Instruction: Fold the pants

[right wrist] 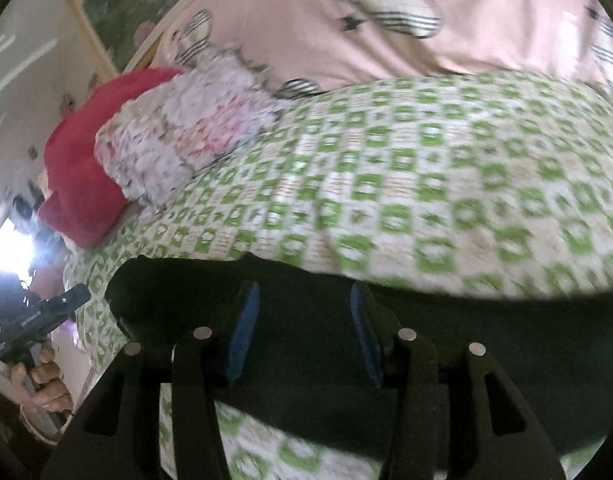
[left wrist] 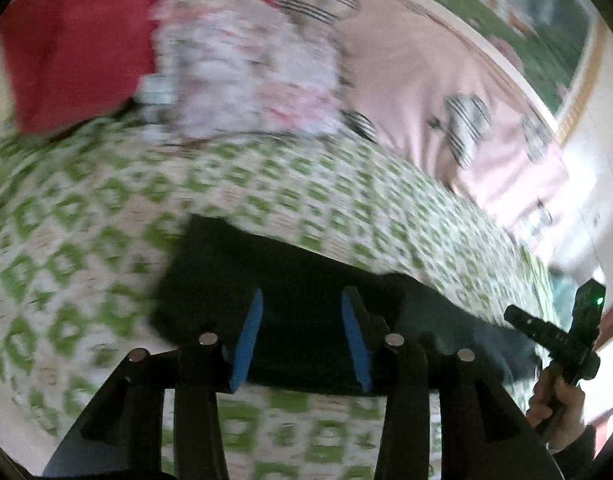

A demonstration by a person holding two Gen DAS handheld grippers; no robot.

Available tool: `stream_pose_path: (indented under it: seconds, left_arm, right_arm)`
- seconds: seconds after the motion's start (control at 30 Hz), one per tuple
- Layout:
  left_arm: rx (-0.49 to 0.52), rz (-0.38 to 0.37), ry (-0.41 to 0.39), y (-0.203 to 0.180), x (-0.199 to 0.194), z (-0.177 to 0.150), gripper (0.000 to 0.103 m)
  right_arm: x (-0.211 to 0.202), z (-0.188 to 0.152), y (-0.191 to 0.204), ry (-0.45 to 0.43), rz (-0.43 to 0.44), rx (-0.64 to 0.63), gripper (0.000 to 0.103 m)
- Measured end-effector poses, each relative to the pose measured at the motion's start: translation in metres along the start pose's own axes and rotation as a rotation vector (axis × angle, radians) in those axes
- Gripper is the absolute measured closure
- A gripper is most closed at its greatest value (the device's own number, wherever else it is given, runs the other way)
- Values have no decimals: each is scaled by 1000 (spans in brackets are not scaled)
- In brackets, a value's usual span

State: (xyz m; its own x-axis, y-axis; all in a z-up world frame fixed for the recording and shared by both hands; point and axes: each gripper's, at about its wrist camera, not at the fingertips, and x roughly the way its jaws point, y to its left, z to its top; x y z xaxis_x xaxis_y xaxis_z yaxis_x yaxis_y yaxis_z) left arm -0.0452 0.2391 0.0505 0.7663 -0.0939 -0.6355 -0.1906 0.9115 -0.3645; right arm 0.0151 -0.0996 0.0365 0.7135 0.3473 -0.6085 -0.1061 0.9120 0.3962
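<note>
The black pants (left wrist: 226, 264) lie folded in a flat dark band on the green-and-white patterned bedspread (left wrist: 106, 220). My left gripper (left wrist: 302, 292) hovers over them, its blue pads (left wrist: 250, 332) well apart, with nothing pinched between them. In the right wrist view the pants (right wrist: 186, 280) stretch across the lower frame. My right gripper (right wrist: 304, 286) stands open above them, pads (right wrist: 242, 328) apart, no cloth gripped. Each gripper shows in the other's view: the right gripper (left wrist: 510, 314) in a hand (left wrist: 558, 408), the left gripper (right wrist: 76, 294) in a hand (right wrist: 42, 380).
A red cloth (left wrist: 74, 48) and a floral bundle (left wrist: 242, 68) lie at the far side of the bed, seen also as red cloth (right wrist: 78, 168) and floral bundle (right wrist: 178, 132). A pink butterfly-print sheet (right wrist: 486, 20) lies behind. Both views are motion-blurred.
</note>
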Motion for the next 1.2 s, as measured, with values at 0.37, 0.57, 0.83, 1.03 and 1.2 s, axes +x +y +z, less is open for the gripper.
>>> stream_pose_path:
  seconds: [0.37,0.57,0.83,1.03,1.2]
  left_arm:
    - [383,-252,188,-167,68,-10,54]
    - [528,-368,294,-249,106,-23,52]
    - [743,-509,452,-352,155,-54,50]
    - [864,-576,573,-410,196,-73,50]
    - [962,-585,675,-445,234,-91,50]
  right_arm:
    - [-83,-51,-77,-76,-126,181,54]
    - [-111,-80,-115,-98,-184,274,54]
    - [-137,-100,-159,-143,-257,379,54]
    - [-147,-106,-187,-164,-322,429,54]
    - [-144,-105,-201,-171,-287,459,54]
